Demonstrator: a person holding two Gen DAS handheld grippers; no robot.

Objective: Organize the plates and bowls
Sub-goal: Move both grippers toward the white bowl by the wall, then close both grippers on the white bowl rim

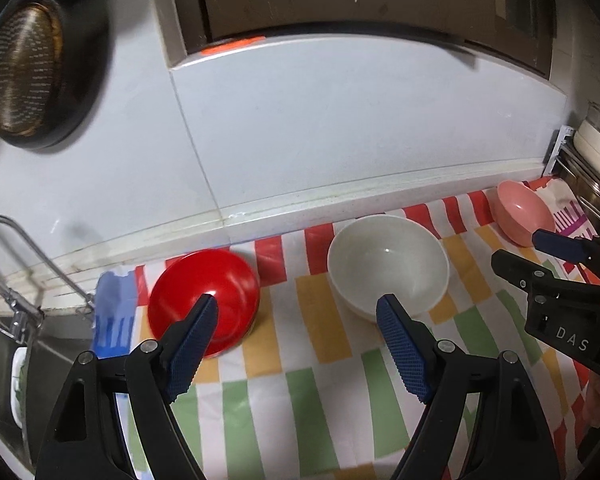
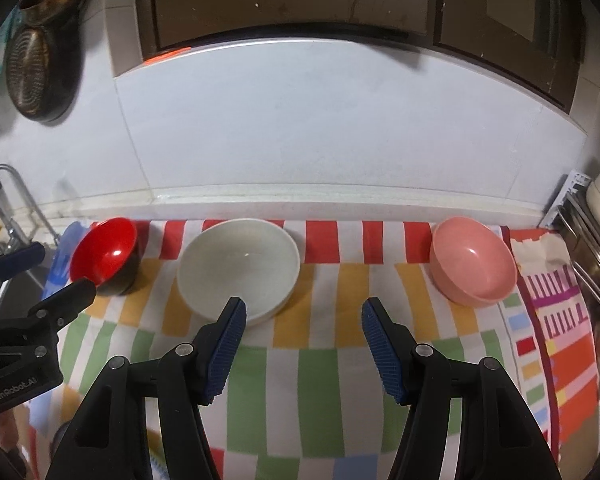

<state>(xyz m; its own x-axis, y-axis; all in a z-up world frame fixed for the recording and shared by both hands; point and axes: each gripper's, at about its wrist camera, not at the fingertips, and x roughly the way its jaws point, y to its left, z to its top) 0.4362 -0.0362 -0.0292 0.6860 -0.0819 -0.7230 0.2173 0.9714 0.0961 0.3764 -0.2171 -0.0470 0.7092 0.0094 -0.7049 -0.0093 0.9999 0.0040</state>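
left wrist view is looking down over the left gripper (image 1: 296, 308), its blue pads standing well apart with nothing between them but the striped cloth (image 1: 300, 392). one fingertip is sitting in front of the red bowl (image 1: 203, 304), the other in front of the white bowl (image 1: 388, 270), and neither pad is touching a bowl. the red bowl is standing at the cloth's left end, close to the sink (image 1: 8, 352) and the tap (image 1: 12, 248). the white bowl is resting mid-cloth near the wall ledge. the pink bowl (image 1: 522, 214) is sitting far right, tilted, just beside a rack of metal pots (image 1: 596, 152). the right gripper (image 1: 516, 250) is hanging at the right edge of this view, jaws parted and empty.

right wrist view is showing the same row: red bowl (image 2: 104, 254) left, white bowl (image 2: 238, 268) in the middle, pink bowl (image 2: 474, 266) right, all upright on the cloth (image 2: 324, 392) and apart from one another. the right gripper (image 2: 302, 308) is hovering over bare cloth between the white and pink bowls, its pads apart and holding nothing. the left gripper (image 2: 62, 266) is showing at the left edge, spread wide near the red bowl. a dark pan (image 2: 36, 72) is hanging on the wall, upper left.
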